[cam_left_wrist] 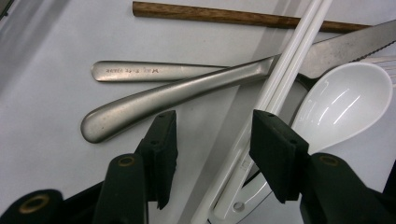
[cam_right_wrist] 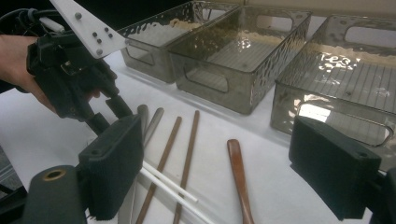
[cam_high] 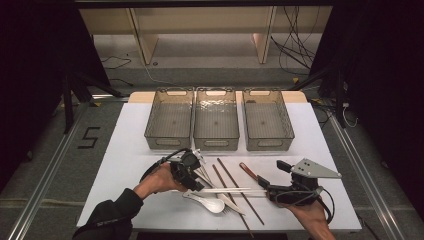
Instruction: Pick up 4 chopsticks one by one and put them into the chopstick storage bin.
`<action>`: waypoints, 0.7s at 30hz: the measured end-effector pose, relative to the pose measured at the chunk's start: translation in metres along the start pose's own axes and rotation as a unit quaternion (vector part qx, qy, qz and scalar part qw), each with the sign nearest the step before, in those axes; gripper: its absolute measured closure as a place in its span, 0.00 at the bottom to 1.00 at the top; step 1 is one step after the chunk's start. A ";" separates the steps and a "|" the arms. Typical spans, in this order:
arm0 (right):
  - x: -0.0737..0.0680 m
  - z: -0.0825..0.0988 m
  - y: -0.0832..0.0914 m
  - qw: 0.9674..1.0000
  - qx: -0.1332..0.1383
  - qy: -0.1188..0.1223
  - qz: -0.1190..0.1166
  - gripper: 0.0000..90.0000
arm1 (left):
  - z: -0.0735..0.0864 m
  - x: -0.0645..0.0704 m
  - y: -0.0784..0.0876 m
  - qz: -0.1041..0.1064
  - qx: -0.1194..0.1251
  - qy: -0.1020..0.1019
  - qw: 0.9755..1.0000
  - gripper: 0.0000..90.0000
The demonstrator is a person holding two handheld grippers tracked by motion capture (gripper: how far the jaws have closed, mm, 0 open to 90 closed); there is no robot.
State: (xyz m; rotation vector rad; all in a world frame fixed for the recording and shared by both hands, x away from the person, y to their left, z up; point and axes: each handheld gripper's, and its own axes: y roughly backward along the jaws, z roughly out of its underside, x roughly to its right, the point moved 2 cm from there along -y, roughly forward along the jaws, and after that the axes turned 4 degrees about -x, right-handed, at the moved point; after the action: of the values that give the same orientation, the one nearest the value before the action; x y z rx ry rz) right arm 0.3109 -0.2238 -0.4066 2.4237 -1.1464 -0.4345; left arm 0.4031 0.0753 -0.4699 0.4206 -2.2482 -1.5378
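white desk (cam_high: 125, 150) under three bins: you're lowering the left gripper (cam_left_wrist: 212, 140), jaws half apart and gripping nothing, over the white spoon's handle (cam_left_wrist: 236, 179); center it before clamping; right gripper (cam_right_wrist: 233, 177) is waiting, jaws apart.

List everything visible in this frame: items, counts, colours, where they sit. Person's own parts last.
bins: 3, clear smoky grey, side by side at the far edge of the mat, nothing in them.
mat: 1, white, covers the table.
brown chopsticks: 2, wood, near middle of the mat, angled.
white chopsticks: 2, lying across the pile.
white spoon: 1, ceramic-looking, under the white chopsticks.
metal handles: 2, steel, crossing; one belongs to a serrated knife.
wooden handle: 1, brown, right of the brown chopsticks.
left hand-held gripper: black, jaws apart over the white chopsticks, not pressing.
right hand-held gripper: black, open, nothing between the jaws.
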 end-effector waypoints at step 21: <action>0.000 0.000 0.000 1.000 -0.002 0.001 -0.003 0.21 | -0.007 0.006 -0.007 0.005 -0.011 -0.016 1.000 0.59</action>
State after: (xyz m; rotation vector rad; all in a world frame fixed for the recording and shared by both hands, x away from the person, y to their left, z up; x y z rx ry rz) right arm 0.3109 -0.2234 -0.4066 2.4234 -1.1380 -0.4363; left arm 0.4012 0.0648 -0.4731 0.3809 -2.2527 -1.5738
